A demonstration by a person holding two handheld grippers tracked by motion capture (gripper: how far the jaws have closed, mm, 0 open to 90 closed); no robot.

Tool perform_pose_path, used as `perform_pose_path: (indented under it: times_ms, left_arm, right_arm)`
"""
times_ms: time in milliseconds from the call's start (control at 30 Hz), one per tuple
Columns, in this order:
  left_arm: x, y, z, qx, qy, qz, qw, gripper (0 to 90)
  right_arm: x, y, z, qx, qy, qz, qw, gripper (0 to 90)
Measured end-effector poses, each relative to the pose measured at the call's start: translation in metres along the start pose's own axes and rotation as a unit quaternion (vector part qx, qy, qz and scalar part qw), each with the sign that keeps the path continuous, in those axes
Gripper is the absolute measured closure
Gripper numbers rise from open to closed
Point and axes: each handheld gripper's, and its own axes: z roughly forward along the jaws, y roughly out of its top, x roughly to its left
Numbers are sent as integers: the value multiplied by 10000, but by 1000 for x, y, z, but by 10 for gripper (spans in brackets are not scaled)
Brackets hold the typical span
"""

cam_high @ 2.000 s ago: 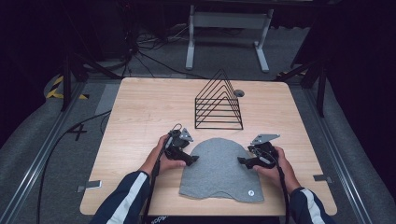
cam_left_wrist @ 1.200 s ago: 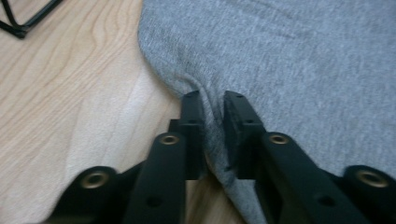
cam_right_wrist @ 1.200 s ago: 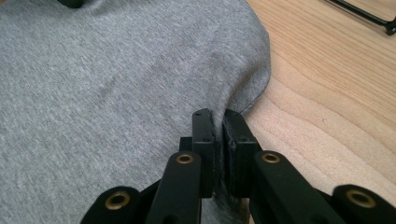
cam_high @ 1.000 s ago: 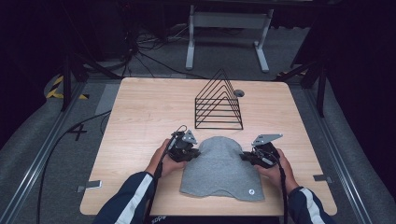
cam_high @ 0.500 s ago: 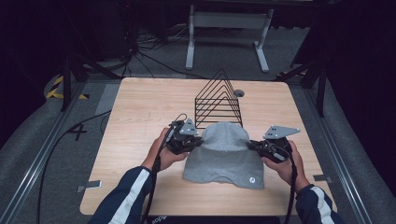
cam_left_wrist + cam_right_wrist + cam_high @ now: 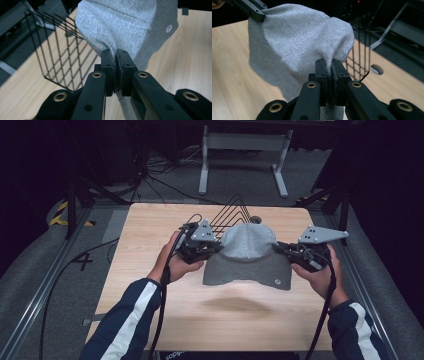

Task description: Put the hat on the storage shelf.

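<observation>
Left gripper (image 6: 212, 251): pinches the left edge of the soft grey knitted cloth (image 6: 248, 256).
Right gripper (image 6: 282, 251): pinches its right edge.
Cloth: hangs above the light wooden table (image 6: 150, 245), in front of the black wire rack (image 6: 227, 212).

A figure "4" (image 6: 83, 261) is marked on the grey floor left of the table, near its left edge. The grey cloth (image 6: 248, 257) bears a small round white badge (image 6: 275, 281) at its near right corner; the left gripper view shows that badge (image 6: 169, 28) too, but its mark is too small to read. No other text can be read.
</observation>
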Motion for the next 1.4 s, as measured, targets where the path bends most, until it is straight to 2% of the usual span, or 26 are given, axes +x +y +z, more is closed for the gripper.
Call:
perform_pose_path:
  times_ms: [133,300,433,500,533,733,833,933,1100,1133,1267,1400]
  left_arm:
    - [8,13,-7,-116,47,-7,9999,852]
    - [23,32,-15,-215,175,1,9996,852]
    - [33,45,-20,-428,346,-103,9984,852]
    - [36,50,-22,-488,422,-69,9979,853]
    - [40,56,-22,-478,528,-54,9974,853]
    - [51,66,-26,-743,686,-137,9948,854]
    - [60,72,-29,-733,725,-152,9946,854]
    - [70,77,-33,-809,751,-268,9935,854]
    - [83,82,-34,-776,906,-283,9925,854]
    - [85,82,-33,-816,879,-384,9920,854]
    - [88,85,-30,-707,1010,-284,9920,854]
    - [97,87,-24,-628,1064,-338,9918,854]
  right_arm:
    - [-4,13,-3,-44,-31,-44,10000,854]
    - [-19,41,-7,-142,-137,-119,9997,855]
    - [-27,55,-10,-216,-201,-115,9995,855]
    - [-31,62,-10,-227,-228,-125,9994,855]
    - [-36,69,-9,-245,-285,-112,9992,855]
    - [-44,85,-7,-263,-434,-183,9985,856]
    - [-49,96,-4,-307,-442,-219,9983,857]
    - [-54,107,-2,-374,-460,-223,9980,856]
    - [-61,122,5,-344,-544,-272,9976,857]
    - [-61,126,8,-337,-557,-297,9974,856]
    - [-64,133,18,-320,-567,-318,9974,856]
    - [-70,136,33,-259,-580,-300,9975,856]
